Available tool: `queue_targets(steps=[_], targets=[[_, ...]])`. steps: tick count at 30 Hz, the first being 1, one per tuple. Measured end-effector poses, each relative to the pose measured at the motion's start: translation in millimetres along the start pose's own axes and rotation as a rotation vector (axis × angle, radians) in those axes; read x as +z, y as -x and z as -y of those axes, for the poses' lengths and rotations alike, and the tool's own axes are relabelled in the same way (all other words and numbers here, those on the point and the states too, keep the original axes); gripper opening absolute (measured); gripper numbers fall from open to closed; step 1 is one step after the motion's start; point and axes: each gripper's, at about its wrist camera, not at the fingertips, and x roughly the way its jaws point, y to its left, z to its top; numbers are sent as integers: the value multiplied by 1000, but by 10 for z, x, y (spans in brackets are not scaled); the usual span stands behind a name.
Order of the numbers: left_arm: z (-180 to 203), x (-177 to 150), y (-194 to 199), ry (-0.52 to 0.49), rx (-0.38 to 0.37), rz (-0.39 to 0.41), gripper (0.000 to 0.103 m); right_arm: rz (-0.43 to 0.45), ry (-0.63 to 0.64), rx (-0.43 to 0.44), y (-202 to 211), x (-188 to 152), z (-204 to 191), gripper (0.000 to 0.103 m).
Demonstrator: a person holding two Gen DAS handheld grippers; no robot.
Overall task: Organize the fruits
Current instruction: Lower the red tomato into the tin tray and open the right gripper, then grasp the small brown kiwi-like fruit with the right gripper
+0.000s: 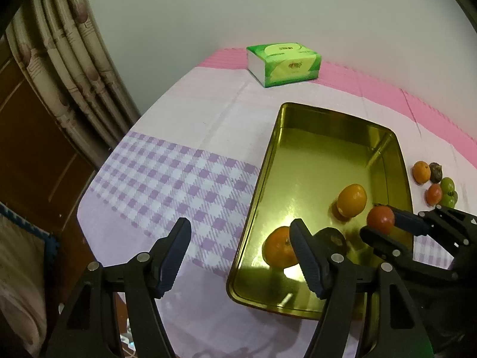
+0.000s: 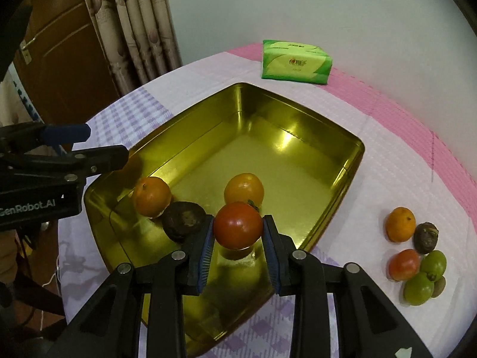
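Note:
A gold metal tray [image 1: 268, 161] [image 2: 190, 122] lies on the table. In it are two oranges [image 2: 151, 192] [image 2: 244, 188] and a dark brown fruit [image 2: 183, 220]. My right gripper [image 2: 238, 230] is shut on a red tomato [image 2: 238, 225] and holds it over the tray's near end; it also shows in the left wrist view [image 1: 380, 219]. My left gripper [image 1: 240, 249] is open and empty above the tray's left rim. Loose fruits lie right of the tray: an orange [image 2: 400, 224], a brown fruit [image 2: 425, 237], a tomato [image 2: 404, 264] and two green fruits [image 2: 419, 289].
A green tissue pack [image 2: 296, 62] [image 1: 284, 63] lies at the far side of the table. The cloth is lilac check with a pink border [image 2: 417, 125]. Curtains [image 2: 134, 21] and a wooden door [image 2: 56, 59] stand beyond the left table edge.

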Motion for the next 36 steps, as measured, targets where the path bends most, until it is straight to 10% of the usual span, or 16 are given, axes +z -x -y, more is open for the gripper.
queue_targets(steps=[15, 36], targets=[[35, -17, -28, -19, -18, -7, 70, 59, -55, -2, 147, 23, 96, 34], [252, -83, -55, -49, -82, -25, 70, 74, -414, -307, 600, -1043, 1885, 38]])
